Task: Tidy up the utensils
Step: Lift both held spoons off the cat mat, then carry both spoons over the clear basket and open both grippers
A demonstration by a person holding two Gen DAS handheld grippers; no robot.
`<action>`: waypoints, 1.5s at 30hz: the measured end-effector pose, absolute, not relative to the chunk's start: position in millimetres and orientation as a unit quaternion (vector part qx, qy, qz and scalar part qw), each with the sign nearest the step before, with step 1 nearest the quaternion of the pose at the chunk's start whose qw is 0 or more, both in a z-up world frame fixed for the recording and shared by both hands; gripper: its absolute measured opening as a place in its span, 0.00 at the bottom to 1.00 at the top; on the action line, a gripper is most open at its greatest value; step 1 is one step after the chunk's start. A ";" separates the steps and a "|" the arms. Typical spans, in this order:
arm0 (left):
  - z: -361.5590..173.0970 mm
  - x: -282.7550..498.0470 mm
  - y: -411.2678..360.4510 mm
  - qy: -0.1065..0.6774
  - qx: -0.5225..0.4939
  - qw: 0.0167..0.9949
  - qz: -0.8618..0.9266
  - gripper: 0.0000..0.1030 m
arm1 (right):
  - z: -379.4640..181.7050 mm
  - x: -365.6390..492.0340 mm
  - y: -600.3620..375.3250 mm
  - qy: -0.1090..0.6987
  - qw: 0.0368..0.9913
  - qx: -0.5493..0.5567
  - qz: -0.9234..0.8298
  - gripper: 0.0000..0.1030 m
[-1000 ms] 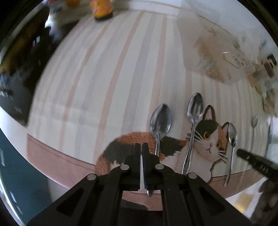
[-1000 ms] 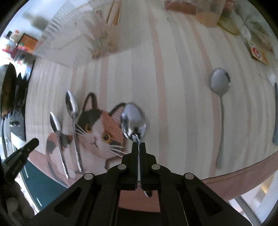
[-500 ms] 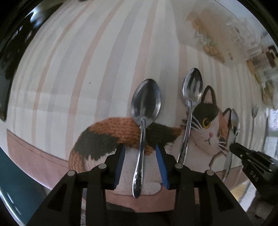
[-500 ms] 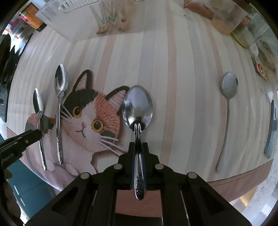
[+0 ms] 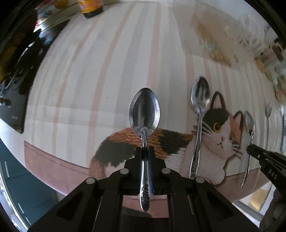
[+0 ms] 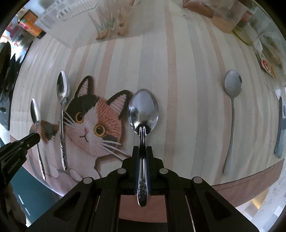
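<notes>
My left gripper (image 5: 144, 151) is shut on the handle of a steel spoon (image 5: 144, 114), bowl pointing away over the striped tablecloth (image 5: 107, 71). My right gripper (image 6: 142, 151) is shut on the handle of another steel spoon (image 6: 143, 111) beside the printed cat's ear. A third spoon (image 5: 199, 107) lies between them on the cloth; it also shows in the right wrist view (image 6: 62, 100). The right gripper shows at the right edge of the left wrist view (image 5: 250, 149), and the left gripper at the left edge of the right wrist view (image 6: 34, 138).
A matte grey spoon (image 6: 232, 100) lies to the right, and a dark flat object (image 6: 281, 128) at the far right edge. A clear plastic container (image 6: 75, 19) stands at the back. Jars (image 6: 225, 17) and clutter line the back right. An orange bottle (image 5: 89, 7) stands far left.
My left gripper opened around its spoon's handle half a second ago and has now shut on it. My right gripper kept hold of its spoon and lowered toward the cloth.
</notes>
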State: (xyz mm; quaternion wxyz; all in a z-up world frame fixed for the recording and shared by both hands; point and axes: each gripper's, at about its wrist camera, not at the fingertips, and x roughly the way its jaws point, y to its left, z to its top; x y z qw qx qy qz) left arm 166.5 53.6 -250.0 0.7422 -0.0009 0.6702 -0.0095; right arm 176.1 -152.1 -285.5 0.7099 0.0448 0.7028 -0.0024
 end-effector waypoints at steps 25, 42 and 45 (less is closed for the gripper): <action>-77.0 320.1 4.7 0.529 -0.045 0.842 -0.099 0.04 | -113.2 310.2 -174.8 0.553 0.822 0.133 0.035 0.01; -117.0 333.7 29.0 0.556 -0.019 0.831 -0.021 0.38 | -135.2 348.3 -213.9 0.569 0.802 0.179 -0.007 0.02; -127.5 305.3 35.7 0.536 -0.002 0.844 0.016 0.80 | -138.8 318.5 -236.1 0.566 0.804 0.178 -0.034 0.12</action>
